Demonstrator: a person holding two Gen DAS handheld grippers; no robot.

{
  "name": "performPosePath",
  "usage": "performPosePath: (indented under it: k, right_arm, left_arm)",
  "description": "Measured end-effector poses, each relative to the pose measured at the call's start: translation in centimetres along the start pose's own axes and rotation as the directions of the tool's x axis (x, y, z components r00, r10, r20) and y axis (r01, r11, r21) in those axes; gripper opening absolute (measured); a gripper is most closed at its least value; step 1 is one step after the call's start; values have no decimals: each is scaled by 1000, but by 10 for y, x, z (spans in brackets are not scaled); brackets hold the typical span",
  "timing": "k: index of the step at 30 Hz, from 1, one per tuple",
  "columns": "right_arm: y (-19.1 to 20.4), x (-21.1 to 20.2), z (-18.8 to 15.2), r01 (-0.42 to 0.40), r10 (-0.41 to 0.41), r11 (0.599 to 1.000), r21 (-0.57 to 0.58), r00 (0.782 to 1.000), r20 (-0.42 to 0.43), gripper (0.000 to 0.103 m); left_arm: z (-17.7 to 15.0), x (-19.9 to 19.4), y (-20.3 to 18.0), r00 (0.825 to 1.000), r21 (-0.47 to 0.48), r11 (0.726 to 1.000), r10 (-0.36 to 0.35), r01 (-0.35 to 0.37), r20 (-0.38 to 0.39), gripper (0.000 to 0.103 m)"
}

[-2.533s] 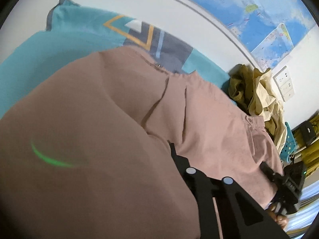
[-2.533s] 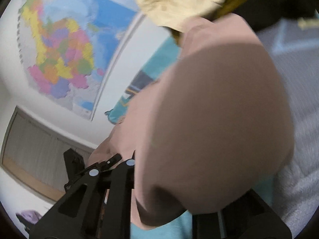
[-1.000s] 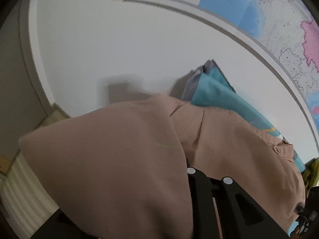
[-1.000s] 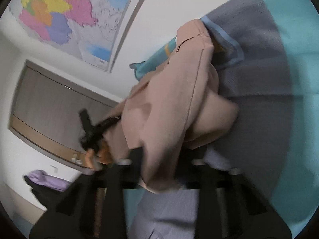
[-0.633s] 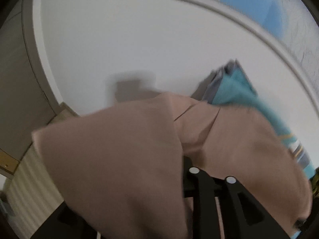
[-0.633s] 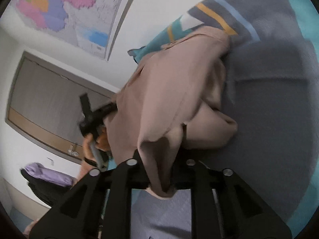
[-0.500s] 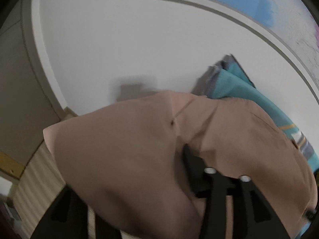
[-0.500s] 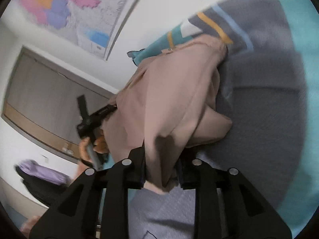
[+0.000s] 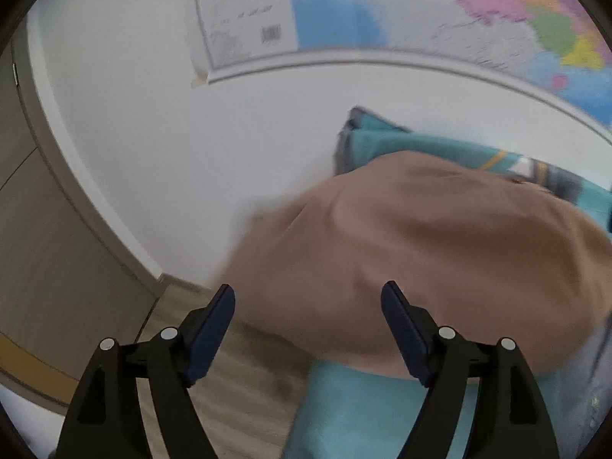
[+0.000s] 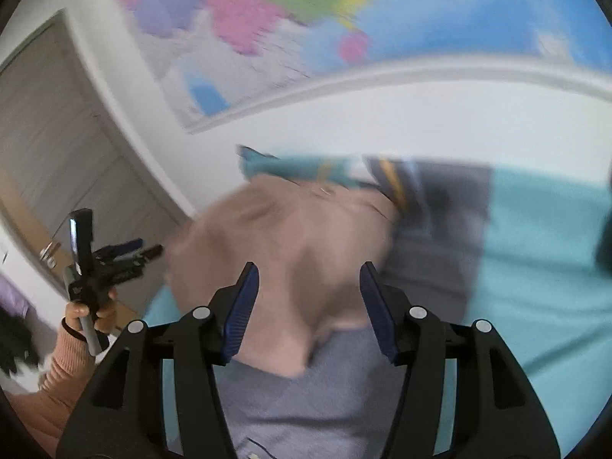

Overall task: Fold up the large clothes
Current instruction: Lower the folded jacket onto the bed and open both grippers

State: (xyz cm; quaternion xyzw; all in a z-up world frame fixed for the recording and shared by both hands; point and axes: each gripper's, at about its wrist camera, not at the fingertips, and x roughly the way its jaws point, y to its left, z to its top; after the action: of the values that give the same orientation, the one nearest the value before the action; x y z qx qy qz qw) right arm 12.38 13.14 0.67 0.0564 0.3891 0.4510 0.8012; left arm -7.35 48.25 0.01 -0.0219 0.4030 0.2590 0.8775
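Note:
A tan garment [image 9: 420, 252] lies in a loose heap on the teal and grey bed cover [image 9: 367, 417]. My left gripper [image 9: 308, 302] hangs above its near edge, its jaws opening, nothing pressed between the pads. In the right wrist view the same tan garment [image 10: 290, 244] sits blurred below my right gripper [image 10: 310, 283], whose jaws are also opening and hold nothing. The left gripper [image 10: 114, 264] shows there at the far left, gripped by a hand in a peach sleeve.
A white wall with a large coloured map [image 9: 478, 4] rises behind the bed. A grey door [image 10: 49, 145] stands at the left. Wood floor [image 9: 214, 382] shows beside the bed's edge. A dark and purple bundle [image 10: 11, 325] lies at the far left.
Both grippers let go of the tan garment, which dropped onto the bed. Both pulled up and away and rolled, their fingers spreading apart.

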Motion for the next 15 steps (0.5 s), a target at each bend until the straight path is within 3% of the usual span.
performPosePath:
  k: [4, 10, 15]
  right_arm:
    - [18, 27, 3, -7, 4, 998, -66, 999, -39, 56]
    - [8, 82, -19, 31, -40, 998, -60, 987, -155, 54]
    - [8, 72, -24, 45, -56, 996, -76, 986, -158, 53]
  left_arm:
    - [-6, -22, -32, 992, 1, 992, -123, 123, 35, 76]
    - [-18, -12, -89, 967, 25, 967, -253, 254, -17, 76]
    - [-25, 4, -112, 971, -2, 974, -228, 228, -66, 76]
